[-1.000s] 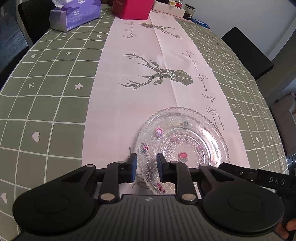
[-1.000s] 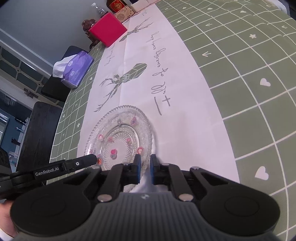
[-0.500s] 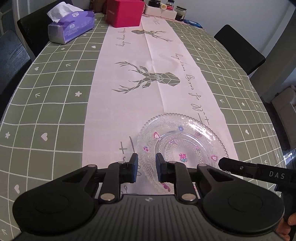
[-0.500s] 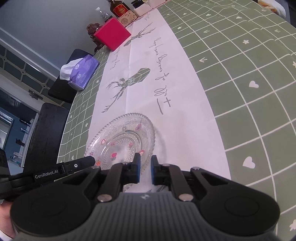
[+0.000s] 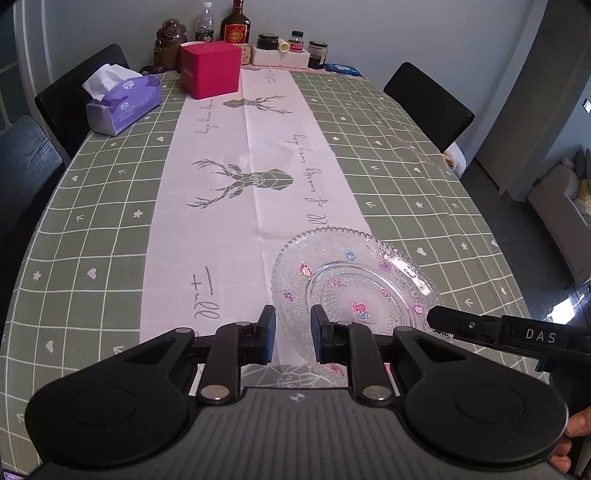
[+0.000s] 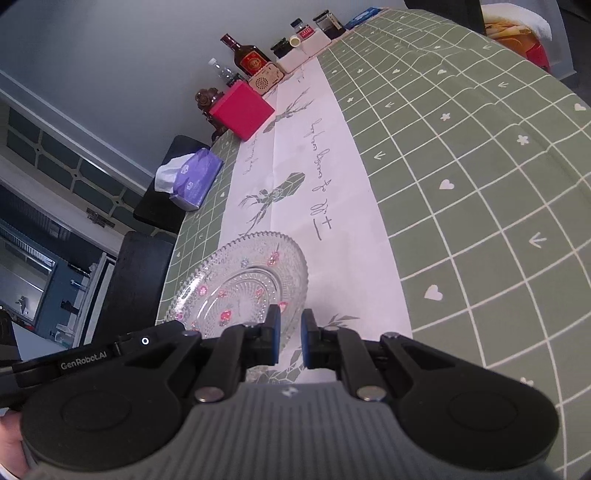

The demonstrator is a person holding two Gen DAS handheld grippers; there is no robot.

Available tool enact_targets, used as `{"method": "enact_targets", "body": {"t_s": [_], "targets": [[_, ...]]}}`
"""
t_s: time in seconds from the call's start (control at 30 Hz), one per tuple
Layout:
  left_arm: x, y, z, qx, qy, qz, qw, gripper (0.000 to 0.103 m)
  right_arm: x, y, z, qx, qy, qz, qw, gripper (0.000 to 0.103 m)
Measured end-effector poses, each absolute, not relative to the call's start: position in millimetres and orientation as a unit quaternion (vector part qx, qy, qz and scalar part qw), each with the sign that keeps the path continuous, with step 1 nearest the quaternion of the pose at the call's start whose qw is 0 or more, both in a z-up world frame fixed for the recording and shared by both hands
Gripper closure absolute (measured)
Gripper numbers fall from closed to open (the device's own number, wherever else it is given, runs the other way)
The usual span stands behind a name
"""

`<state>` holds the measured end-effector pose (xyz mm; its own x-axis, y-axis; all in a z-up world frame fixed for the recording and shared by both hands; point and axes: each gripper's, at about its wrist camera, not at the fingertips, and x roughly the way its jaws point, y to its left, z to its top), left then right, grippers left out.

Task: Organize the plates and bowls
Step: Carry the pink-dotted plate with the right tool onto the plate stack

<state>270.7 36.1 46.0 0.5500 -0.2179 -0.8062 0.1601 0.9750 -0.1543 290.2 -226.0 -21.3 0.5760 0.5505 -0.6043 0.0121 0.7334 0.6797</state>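
Note:
A clear glass plate (image 5: 351,280) with small pink and blue flower marks is held tilted above the white table runner (image 5: 251,155). My left gripper (image 5: 292,332) straddles its near left rim, jaws close on the glass. My right gripper (image 6: 290,339) is closed on the plate's opposite rim; the plate also shows in the right wrist view (image 6: 243,284). The right gripper's finger shows in the left wrist view (image 5: 480,326) at the plate's right edge.
A green checked tablecloth (image 5: 406,177) covers the table. A purple tissue box (image 5: 123,101), a red box (image 5: 210,68), bottles and jars (image 5: 236,27) stand at the far end. Black chairs (image 5: 428,99) stand around the table.
Both grippers have risen and tilted back with the plate, lifting it off the runner. The far end of the table and the wall have come into view.

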Motion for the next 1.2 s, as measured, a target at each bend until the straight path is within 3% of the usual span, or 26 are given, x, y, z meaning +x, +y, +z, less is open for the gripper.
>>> {"method": "enact_targets", "body": {"t_s": [0.47, 1.2], "targets": [[183.5, -15.6, 58.4, -0.056, 0.426, -0.151, 0.890, 0.081, 195.7, -288.4, 1.1, 0.318, 0.385, 0.152, 0.853, 0.094], [103.4, -18.9, -19.5, -0.141, 0.417, -0.166, 0.882, 0.081, 135.5, -305.0, -45.6, 0.282, 0.427, 0.128, 0.850, 0.093]]}}
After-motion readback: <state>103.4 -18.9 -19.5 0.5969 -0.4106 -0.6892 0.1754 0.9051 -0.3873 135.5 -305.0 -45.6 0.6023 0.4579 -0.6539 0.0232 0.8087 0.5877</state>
